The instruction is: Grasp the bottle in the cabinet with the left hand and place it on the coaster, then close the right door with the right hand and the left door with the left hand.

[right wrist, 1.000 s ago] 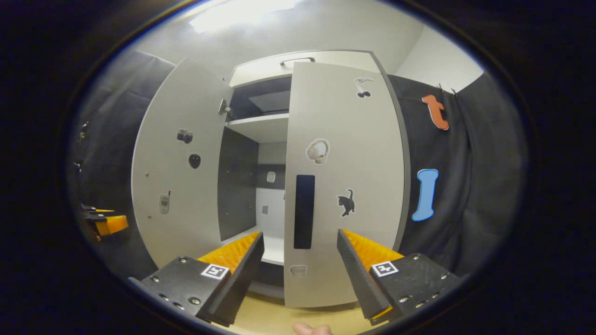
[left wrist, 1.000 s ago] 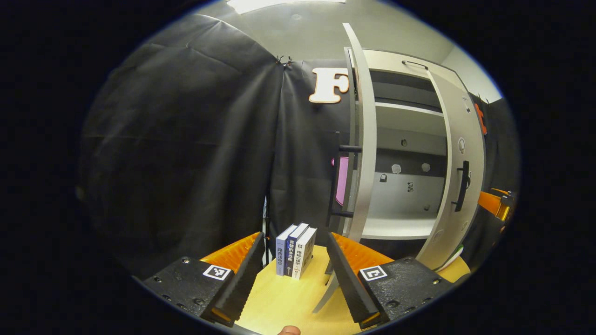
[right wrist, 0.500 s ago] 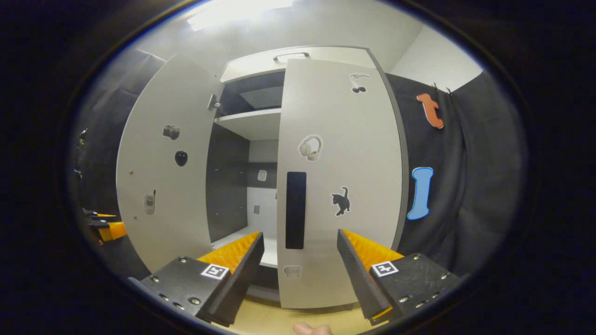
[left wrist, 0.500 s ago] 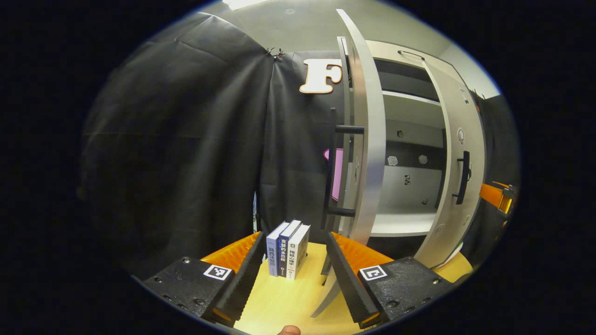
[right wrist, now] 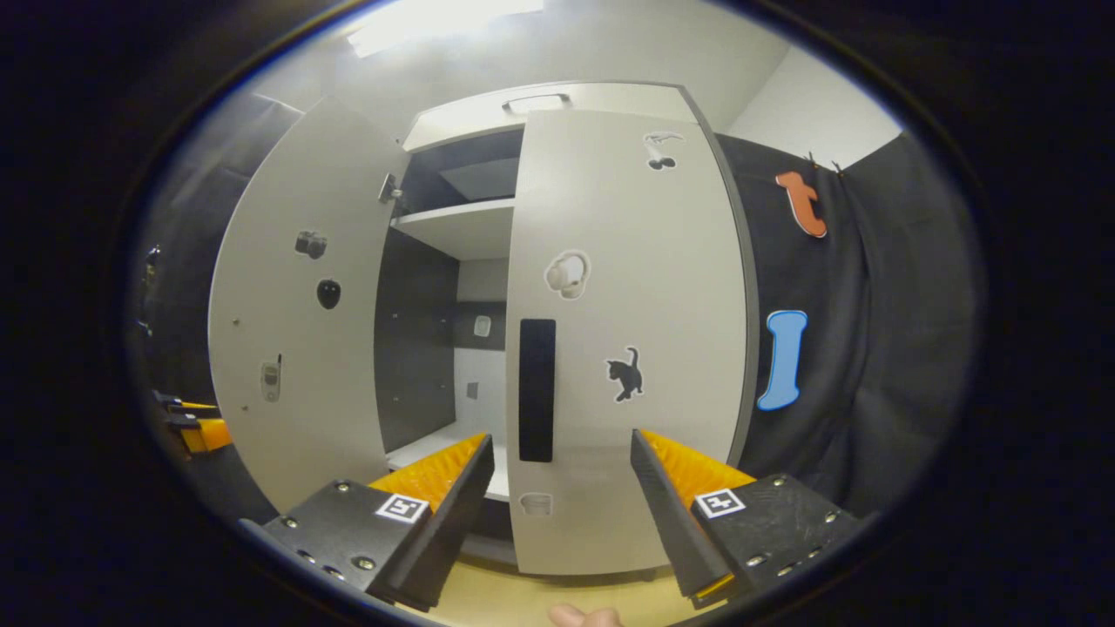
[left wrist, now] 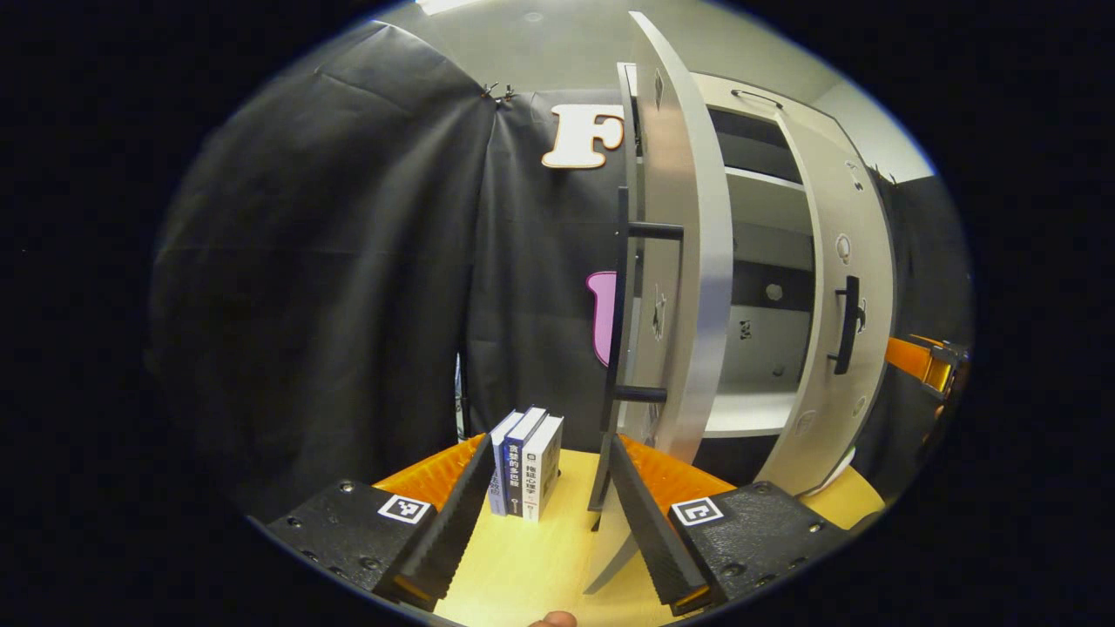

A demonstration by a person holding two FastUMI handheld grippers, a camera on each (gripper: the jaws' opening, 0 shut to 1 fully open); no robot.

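A: What is hard to see?

B: In my left gripper view the left door [left wrist: 688, 287] stands edge-on to me, so it hides part of the cabinet [left wrist: 766, 348] inside. The right door [left wrist: 841, 305] covers the rest. I can't find the bottle or the coaster in either view.

A: And from the other side?

B: In the right gripper view the right door [right wrist: 623, 340] is almost shut and blocks most of the inside. Just a thin dark gap with a shelf [right wrist: 462, 228] shows between it and the left door [right wrist: 296, 305], which is wide open.

A: How are your tongs?

B: My left tongs [left wrist: 544, 514] are spread wide and hold nothing. My right tongs [right wrist: 562, 514] are wide too, with nothing in them. The door's black handle [right wrist: 537, 389] sits just above the gap between them.

A: What else is near?

B: Three books [left wrist: 525, 463] stand on the yellow worktop [left wrist: 531, 566], just left of the left door. Their left side is hidden behind my left finger [left wrist: 444, 522]. I can see the other tongs [left wrist: 923, 366], orange, cut off past the right door.
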